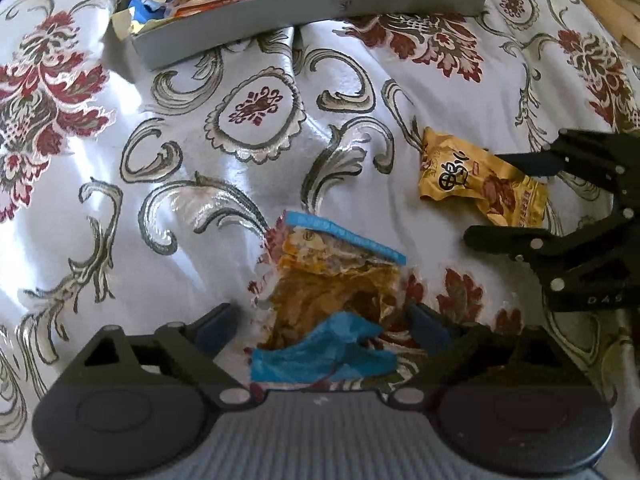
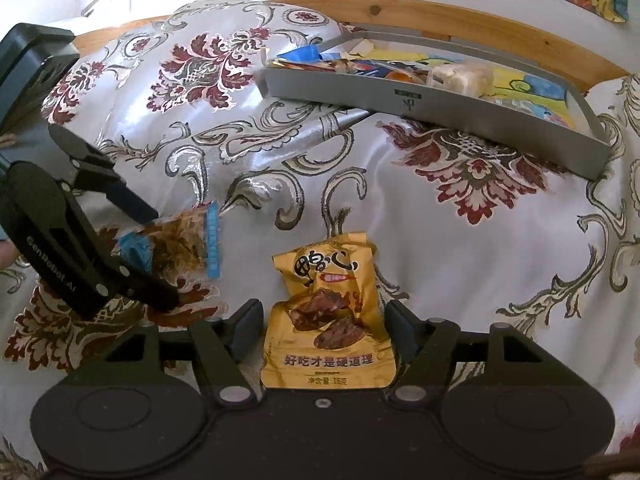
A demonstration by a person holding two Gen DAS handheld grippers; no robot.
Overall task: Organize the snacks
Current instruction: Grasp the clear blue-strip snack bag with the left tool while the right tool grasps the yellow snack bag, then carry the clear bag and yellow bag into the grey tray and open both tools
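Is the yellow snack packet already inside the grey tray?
No, the yellow packet lies on the cloth between the open right fingers, apart from the tray.

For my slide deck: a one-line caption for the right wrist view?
Open right hand-held gripper straddles a yellow packet on floral cloth, grey tray beyond.

The left gripper [image 1: 322, 322] is held low and level, its jaws spread wide, one dark blue-padded finger [image 1: 216, 326] to each side. The right gripper [image 2: 324, 326] is posed likewise, jaws parted, fingers [image 2: 246, 326] angled forward and down. The two are set side by side, near each other, each seen in the other's view
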